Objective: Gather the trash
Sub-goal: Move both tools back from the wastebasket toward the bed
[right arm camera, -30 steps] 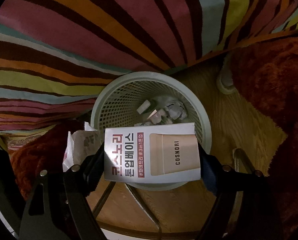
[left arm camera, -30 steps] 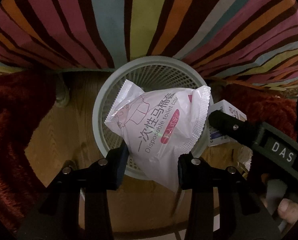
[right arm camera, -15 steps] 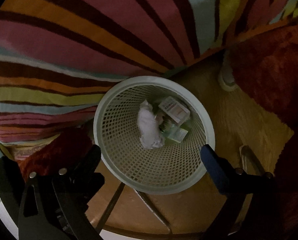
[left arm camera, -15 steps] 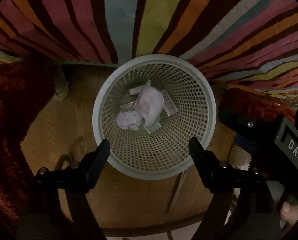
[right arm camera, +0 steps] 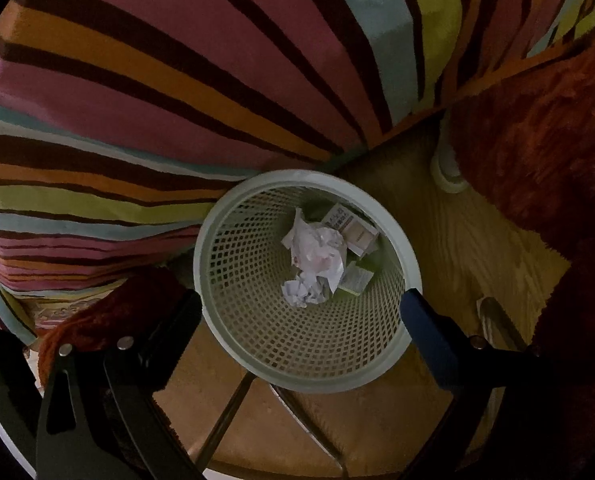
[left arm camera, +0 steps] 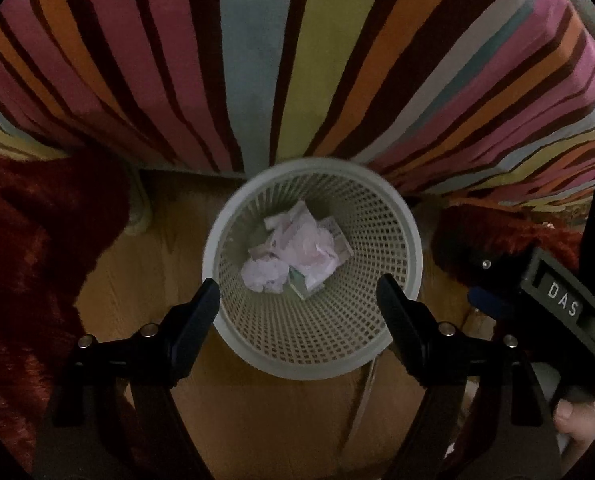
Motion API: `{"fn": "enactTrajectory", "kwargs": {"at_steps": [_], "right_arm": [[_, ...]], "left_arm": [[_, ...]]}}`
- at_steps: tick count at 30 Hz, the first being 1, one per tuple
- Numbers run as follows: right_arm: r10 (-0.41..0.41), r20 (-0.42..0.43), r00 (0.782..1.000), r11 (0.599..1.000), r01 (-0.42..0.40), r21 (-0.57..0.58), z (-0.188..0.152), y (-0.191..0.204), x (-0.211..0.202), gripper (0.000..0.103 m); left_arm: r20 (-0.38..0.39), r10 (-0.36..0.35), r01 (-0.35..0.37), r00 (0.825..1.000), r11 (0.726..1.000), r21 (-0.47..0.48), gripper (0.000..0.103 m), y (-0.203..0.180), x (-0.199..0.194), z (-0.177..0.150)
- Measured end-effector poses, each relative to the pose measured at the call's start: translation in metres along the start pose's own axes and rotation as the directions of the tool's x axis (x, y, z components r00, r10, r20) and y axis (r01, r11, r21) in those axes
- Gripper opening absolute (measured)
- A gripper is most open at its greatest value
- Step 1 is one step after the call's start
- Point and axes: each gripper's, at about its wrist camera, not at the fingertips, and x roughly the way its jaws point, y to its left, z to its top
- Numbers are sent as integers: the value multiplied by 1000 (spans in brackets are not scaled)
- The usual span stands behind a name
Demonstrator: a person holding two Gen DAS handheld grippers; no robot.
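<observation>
A pale mesh waste basket point(left arm camera: 407, 236) stands on the wooden floor; it also shows in the right wrist view point(right arm camera: 217, 216). Inside lie the pink-white toilet cover packet point(left arm camera: 307, 246), a crumpled paper ball point(left arm camera: 263, 276) and small cardboard boxes point(right arm camera: 355, 232). The packet point(right arm camera: 317, 250) and paper ball point(right arm camera: 303, 292) show in the right wrist view too. My left gripper point(left arm camera: 297, 300) is open and empty above the basket's near rim. My right gripper point(right arm camera: 301, 312) is open and empty above the same basket. The right gripper's body point(left arm camera: 553, 300) shows at the right of the left wrist view.
A striped multicoloured cover point(left arm camera: 297, 60) hangs just behind the basket. Dark red shaggy rug point(left arm camera: 25, 260) lies left of it and another patch point(right arm camera: 537, 160) to the right. Thin metal legs point(right arm camera: 225, 412) cross the wooden floor point(left arm camera: 281, 420) below the basket.
Both grippers opened and dropped their loads, the toilet cover packet and the COSNORI box, into the basket. Both have since lifted back, so the basket looks smaller.
</observation>
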Motion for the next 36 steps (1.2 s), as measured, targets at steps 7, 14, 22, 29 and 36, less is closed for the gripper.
{"fn": "enactTrajectory", "kwargs": {"at_steps": [7,14,22,29,36], "right_arm": [[23,50,998,999,-22,-36,3,1,-14,95],[48,132,990,996,-38,-79,5,6,-39,95],[67,274,959,987,-25,-157,7,16,-76,95],[113,449,886,956,27,-293,18,40,-118,95],[172,573,801,890,124,-439,42,71,-161,95]], "left_arm": [[91,6,-10,996,999,48,79,-2,-26,2],[175,21,-37,984,996,85,79,-8,-51,4],[263,13,-41,965,994,101,79,-6,-85,9],[358,-3,-35,934,994,100,79,-4,-123,29],[475,40,-144,879,972,185,79,-21,-158,62]]}}
